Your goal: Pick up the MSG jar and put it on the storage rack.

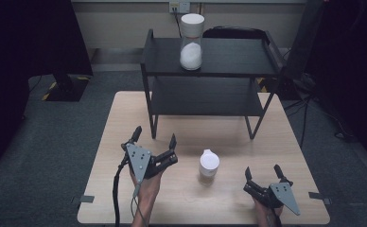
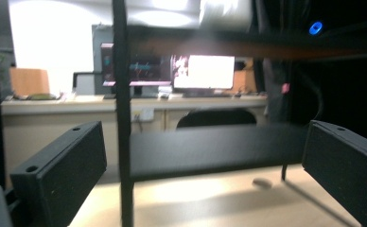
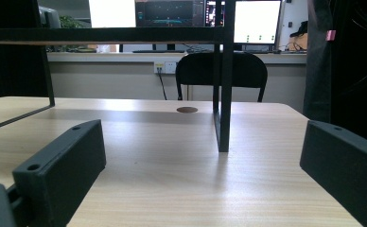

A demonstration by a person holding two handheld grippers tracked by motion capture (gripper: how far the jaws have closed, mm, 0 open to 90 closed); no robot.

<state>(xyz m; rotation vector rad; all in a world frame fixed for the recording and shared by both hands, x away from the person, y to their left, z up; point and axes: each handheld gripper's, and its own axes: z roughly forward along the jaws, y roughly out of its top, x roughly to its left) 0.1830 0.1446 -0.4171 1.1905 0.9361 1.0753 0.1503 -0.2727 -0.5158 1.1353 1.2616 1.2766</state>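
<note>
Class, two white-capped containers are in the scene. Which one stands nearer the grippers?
The short white-lidded jar on the wooden table, between the left gripper and right gripper. The tall jar stands far back on the black shelf.

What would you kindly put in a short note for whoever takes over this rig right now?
Left tool: open, empty, raised over the table near the shelf's front left leg.
Right tool: open, empty, low by the table's near right corner.
Small white-lidded jar: upright on the table between the two tools, touched by neither.
Tall canister, white powder inside: stands on the top of the black shelf.
Done: nothing grasped yet.
Left: probably to pick up the small jar; the right tool looks slightly nearer.
</note>
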